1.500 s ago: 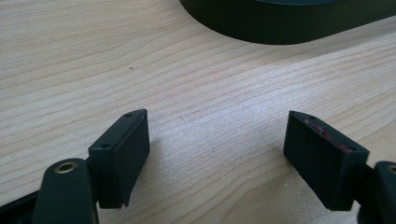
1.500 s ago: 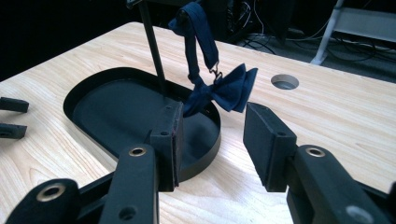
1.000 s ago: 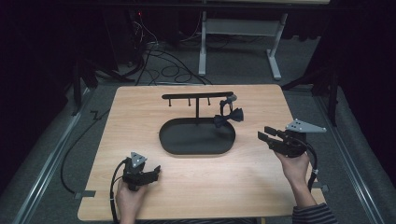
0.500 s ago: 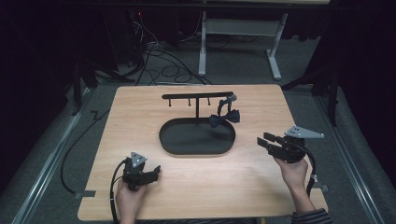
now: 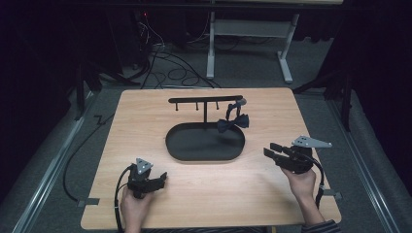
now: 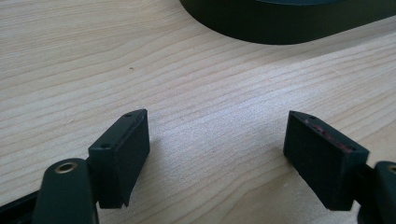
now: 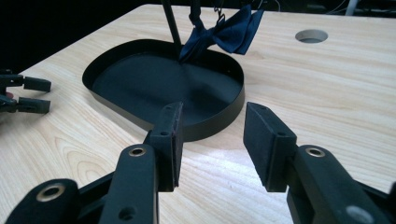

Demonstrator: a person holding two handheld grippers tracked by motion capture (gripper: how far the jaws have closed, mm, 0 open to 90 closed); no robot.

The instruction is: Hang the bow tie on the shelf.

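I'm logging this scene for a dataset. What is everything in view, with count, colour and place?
Table: one, light wood, centre of the high view.
Tray: one, black, oval, mid-table.
Hanger stand: one, black, T-shaped, rising from the tray's far side.
Bow tie: one, dark navy, hanging from the stand's right end.
Cables: several, dark, floor beyond the table.
Left gripper: one, black, open, near-left table area.
Right gripper: one, black, open, near-right.
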